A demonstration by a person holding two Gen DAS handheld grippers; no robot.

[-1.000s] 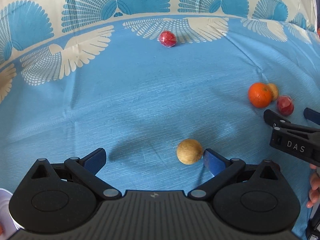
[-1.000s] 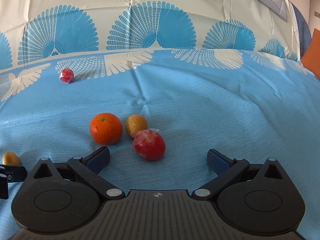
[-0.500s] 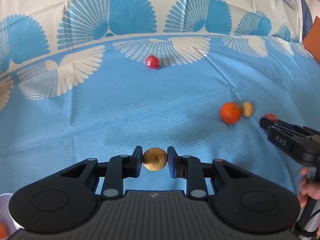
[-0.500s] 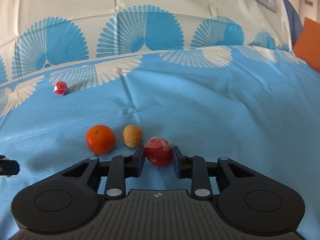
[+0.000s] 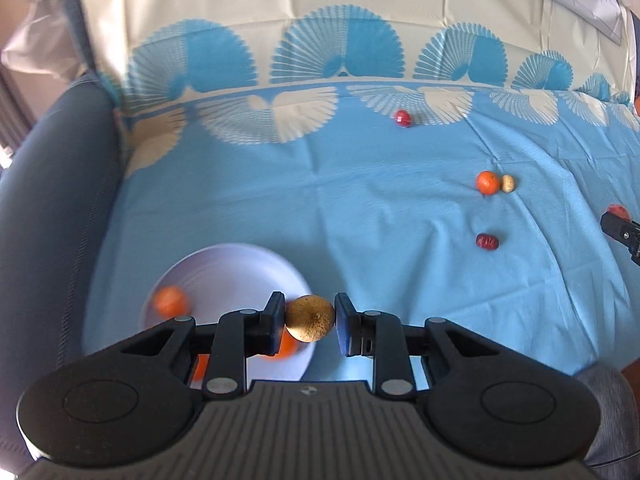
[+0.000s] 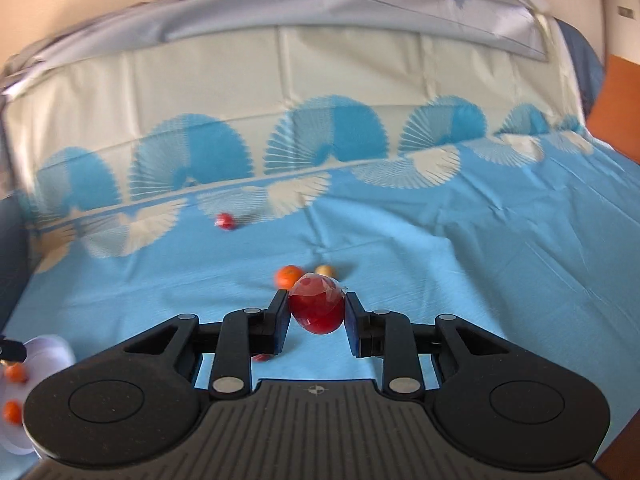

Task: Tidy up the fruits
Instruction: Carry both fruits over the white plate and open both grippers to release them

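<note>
My left gripper (image 5: 309,324) is shut on a round tan fruit (image 5: 310,319) and holds it above the right edge of a white plate (image 5: 224,264) that has orange fruits (image 5: 172,300) in it. My right gripper (image 6: 317,315) is shut on a red plastic-wrapped fruit (image 6: 317,307), lifted above the blue cloth. An orange (image 5: 487,182), a small tan fruit (image 5: 508,183), a dark red date (image 5: 487,241) and a far red wrapped fruit (image 5: 403,118) lie on the cloth. The orange (image 6: 289,276) and the small tan fruit (image 6: 324,270) also show in the right wrist view.
The blue and cream patterned cloth (image 5: 360,216) covers a sofa seat and back. A grey-blue armrest (image 5: 48,208) stands at the left. The right gripper's tip (image 5: 620,232) shows at the right edge of the left wrist view. The plate (image 6: 44,354) sits at the right wrist view's lower left.
Both grippers closed on their fruits and lifted them. The left gripper carried the tan fruit left, over the plate. The right gripper rose with the red wrapped fruit.
</note>
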